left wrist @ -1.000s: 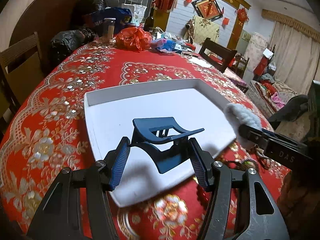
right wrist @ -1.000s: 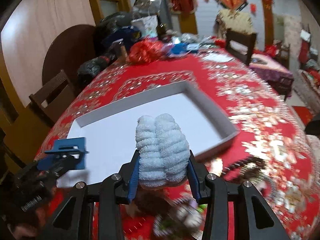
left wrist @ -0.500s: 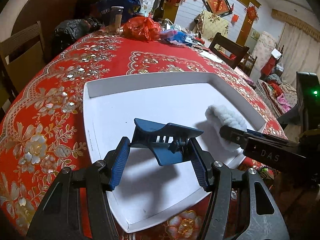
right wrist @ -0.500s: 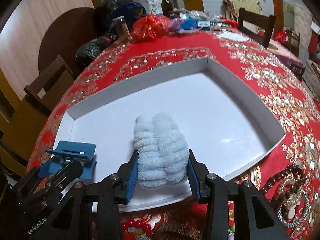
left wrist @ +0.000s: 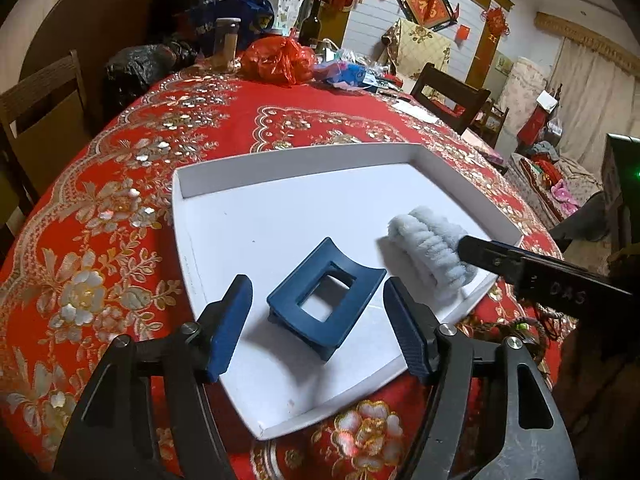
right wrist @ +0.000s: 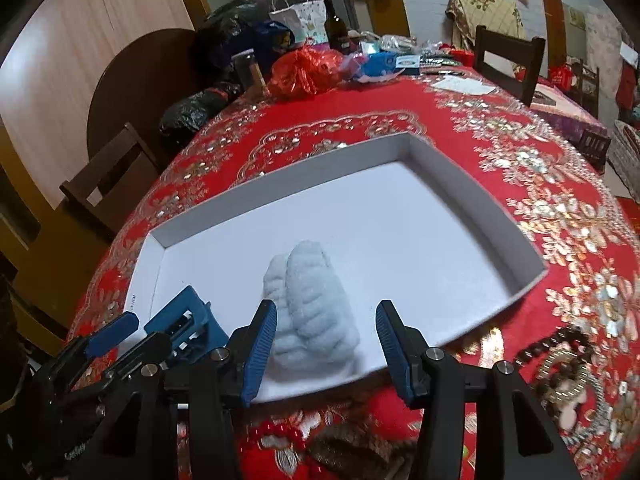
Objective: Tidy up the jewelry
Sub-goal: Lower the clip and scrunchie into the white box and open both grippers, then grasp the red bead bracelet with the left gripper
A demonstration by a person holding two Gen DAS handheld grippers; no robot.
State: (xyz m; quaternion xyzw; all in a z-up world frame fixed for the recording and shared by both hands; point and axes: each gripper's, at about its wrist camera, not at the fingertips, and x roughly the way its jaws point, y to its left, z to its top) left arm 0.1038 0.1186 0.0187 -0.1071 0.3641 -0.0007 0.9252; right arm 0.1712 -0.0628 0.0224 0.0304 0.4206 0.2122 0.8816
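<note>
You're holding both grippers spread — left gripper (left wrist: 318,312) w/ hair claw (left wrist: 326,298), right gripper (right wrist: 326,330) w/ scrunchie (right wrist: 314,312), both lying in tray (left wrist: 296,166).

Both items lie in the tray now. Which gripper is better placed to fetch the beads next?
Right, probably. The beads lie on the cloth just beside the open right gripper, outside the tray. The open left gripper sits over the tray's other side, above the clip.
</note>
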